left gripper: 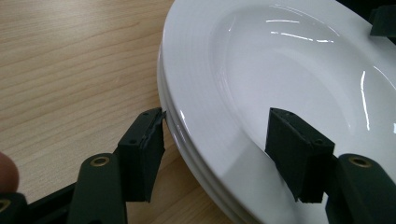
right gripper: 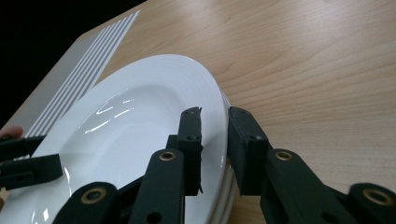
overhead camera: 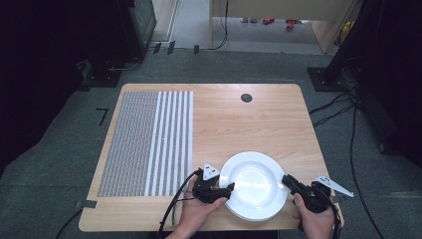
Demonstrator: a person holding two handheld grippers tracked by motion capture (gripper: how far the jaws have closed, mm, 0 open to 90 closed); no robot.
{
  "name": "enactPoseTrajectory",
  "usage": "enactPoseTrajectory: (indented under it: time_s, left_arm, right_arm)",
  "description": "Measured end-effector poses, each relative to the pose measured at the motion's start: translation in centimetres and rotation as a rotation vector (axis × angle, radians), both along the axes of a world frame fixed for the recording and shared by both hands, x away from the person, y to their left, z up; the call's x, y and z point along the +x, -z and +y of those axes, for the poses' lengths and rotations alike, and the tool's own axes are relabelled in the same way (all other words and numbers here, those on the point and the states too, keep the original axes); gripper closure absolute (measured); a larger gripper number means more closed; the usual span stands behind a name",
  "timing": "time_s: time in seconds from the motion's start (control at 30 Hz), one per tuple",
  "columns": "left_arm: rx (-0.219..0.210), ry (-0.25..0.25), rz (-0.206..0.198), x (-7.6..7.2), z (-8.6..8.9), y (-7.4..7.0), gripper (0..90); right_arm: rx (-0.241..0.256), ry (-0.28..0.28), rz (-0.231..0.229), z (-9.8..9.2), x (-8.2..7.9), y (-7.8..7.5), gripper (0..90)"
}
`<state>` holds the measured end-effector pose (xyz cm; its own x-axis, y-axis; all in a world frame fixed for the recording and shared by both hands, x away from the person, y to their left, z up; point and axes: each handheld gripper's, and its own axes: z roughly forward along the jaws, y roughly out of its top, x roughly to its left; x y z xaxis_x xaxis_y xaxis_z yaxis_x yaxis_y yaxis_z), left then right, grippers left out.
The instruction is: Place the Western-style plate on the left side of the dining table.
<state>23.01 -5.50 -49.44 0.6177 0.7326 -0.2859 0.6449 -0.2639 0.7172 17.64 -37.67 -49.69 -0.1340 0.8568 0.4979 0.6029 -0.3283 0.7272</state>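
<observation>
A stack of white plates (overhead camera: 255, 185) sits near the front edge of the desk (overhead camera: 259, 119). The left tongs (left gripper: 215, 140) gape wide, straddling the stack's left rim without clamping. The right tongs (right gripper: 215, 135) are narrowed around the top plate's right rim, gripping it.

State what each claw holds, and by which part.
Right claw pinches the top plate by its rim. Left claw straddles the opposite rim, jaws open, gripping nothing.

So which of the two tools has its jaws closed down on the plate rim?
The right tool: its jaws pinch the white plates' rim. The left tool's jaws stand wide apart.
</observation>
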Motion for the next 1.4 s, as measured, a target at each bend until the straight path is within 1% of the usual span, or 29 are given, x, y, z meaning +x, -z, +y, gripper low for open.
enactPoseTrajectory:
  time_s: [0.07,0.1,0.17,0.23,0.27,0.33,0.37,0.5,0.53,0.57,0.6,0.63,0.73,0.83,1.0,1.1,1.13,1.23,1.33,1.4]
  left_arm:
    - [-0.007,0.002,0.005,0.06,0.17,-0.04,39.3]
    - [-0.008,0.000,0.002,0.03,0.18,-0.05,40.0]
    - [-0.012,-0.003,0.002,0.00,0.20,-0.04,40.2]
    - [-0.023,-0.001,0.015,0.08,0.34,0.01,40.6]
    - [-0.029,0.000,0.020,0.12,0.39,0.05,40.6]
    - [-0.045,0.000,0.039,0.26,0.51,0.15,40.8]
    - [-0.061,0.006,0.068,0.41,0.55,0.31,41.6]
    - [-0.053,0.004,0.059,0.31,0.46,0.35,41.9]
    - [-0.053,0.002,0.062,0.30,0.45,0.34,42.1]
    - [-0.052,0.003,0.063,0.30,0.46,0.34,42.4]
    - [-0.053,0.003,0.064,0.30,0.47,0.34,42.4]
    - [-0.054,0.001,0.063,0.30,0.45,0.36,42.5]
    - [-0.058,0.000,0.065,0.31,0.45,0.37,42.5]
    - [-0.060,-0.002,0.065,0.31,0.44,0.40,42.6]
    - [-0.070,-0.004,0.072,0.35,0.48,0.45,43.1]
    - [-0.079,-0.005,0.080,0.42,0.57,0.48,43.5]
    - [-0.082,-0.006,0.082,0.43,0.60,0.49,43.7]
    - [-0.083,-0.013,0.076,0.34,0.57,0.52,44.0]
    - [-0.094,-0.016,0.086,0.39,0.68,0.55,44.5]
    - [-0.103,-0.017,0.089,0.41,0.74,0.58,44.8]
  right_arm:
    - [-0.007,0.020,-0.007,0.19,-0.09,0.07,78.8]
    - [0.002,0.038,-0.005,0.27,-0.21,0.14,80.3]
    - [0.011,0.044,-0.001,0.23,-0.25,0.16,81.0]
    - [0.057,0.059,0.009,0.05,-0.33,0.25,81.9]
    - [0.088,0.065,0.013,-0.11,-0.35,0.35,82.5]
    - [0.131,0.074,0.020,-0.32,-0.43,0.41,83.4]
    - [0.148,0.072,0.020,-0.46,-0.47,0.34,83.7]
    - [0.156,0.079,0.006,-0.36,-0.55,0.19,83.4]
    - [0.167,0.081,0.001,-0.34,-0.55,0.18,83.3]
    - [0.204,0.080,0.002,-0.33,-0.53,0.22,82.4]
    - [0.204,0.080,0.002,-0.33,-0.53,0.22,82.4]
    - [0.225,0.083,0.008,-0.20,-0.43,0.41,81.7]
    - [0.222,0.094,0.011,0.00,-0.38,0.54,81.4]
    - [0.236,0.099,0.009,-0.02,-0.32,0.61,81.7]
    - [0.226,0.114,-0.011,0.26,-0.17,0.92,81.5]
    - [0.245,0.118,-0.029,0.25,-0.11,1.00,82.3]
    - [0.257,0.117,-0.033,0.23,-0.11,0.96,82.6]
    - [0.282,0.112,-0.055,0.21,-0.09,0.85,83.4]
    - [0.278,0.108,-0.062,0.30,0.04,0.89,82.8]
    - [0.276,0.108,-0.054,0.31,0.11,1.02,82.6]
